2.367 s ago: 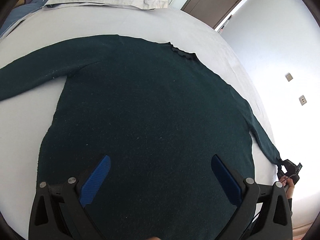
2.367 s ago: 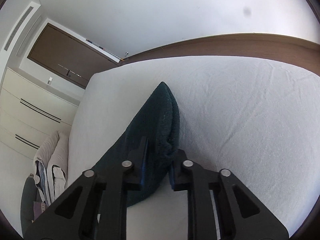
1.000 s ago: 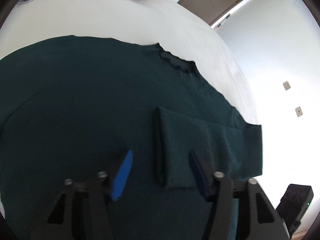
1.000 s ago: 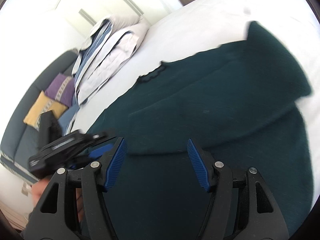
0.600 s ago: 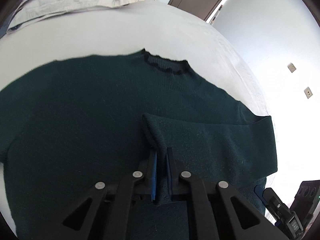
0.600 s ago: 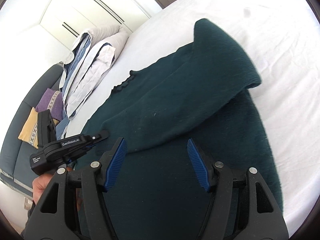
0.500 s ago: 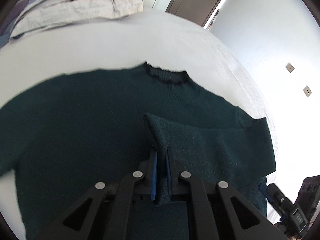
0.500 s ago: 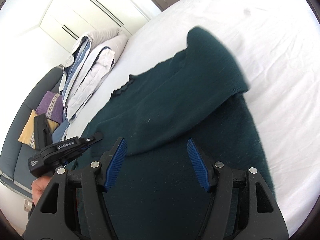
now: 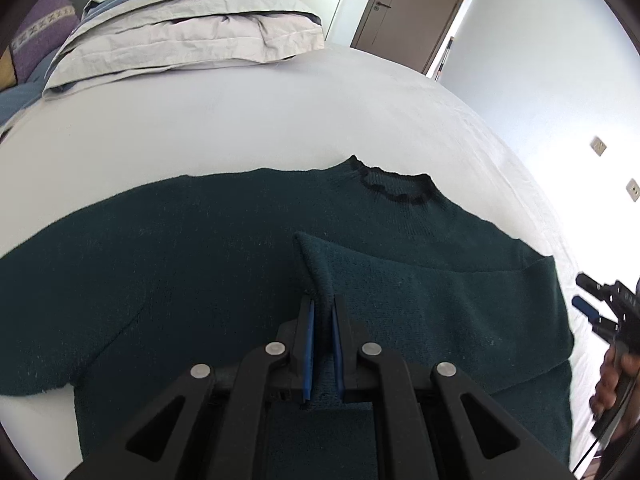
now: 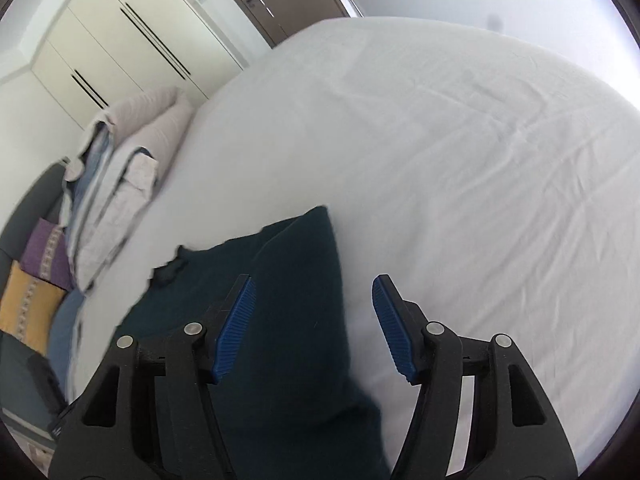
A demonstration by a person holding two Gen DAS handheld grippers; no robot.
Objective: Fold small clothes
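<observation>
A dark green knitted sweater [image 9: 192,264] lies flat on the white bed, its neck [image 9: 394,188] at the far side. Its right sleeve [image 9: 432,304] is folded across the body. My left gripper [image 9: 322,312] is shut on the cuff of that sleeve, over the sweater's middle. My right gripper [image 10: 312,308] is open and empty, above the sweater's folded right edge [image 10: 296,280]; it also shows at the right edge of the left wrist view [image 9: 600,300].
A stack of folded grey and blue bedding [image 9: 188,28] lies at the head of the white bed [image 10: 460,168]. Purple and yellow cushions [image 10: 36,276] sit on a dark sofa at the left. A wardrobe [image 10: 132,48] and a brown door [image 9: 412,8] stand behind.
My left gripper closed on the folded sleeve's cuff and has pulled back a little. My right gripper let go of the sleeve, stays open and has swung right towards the sweater's edge.
</observation>
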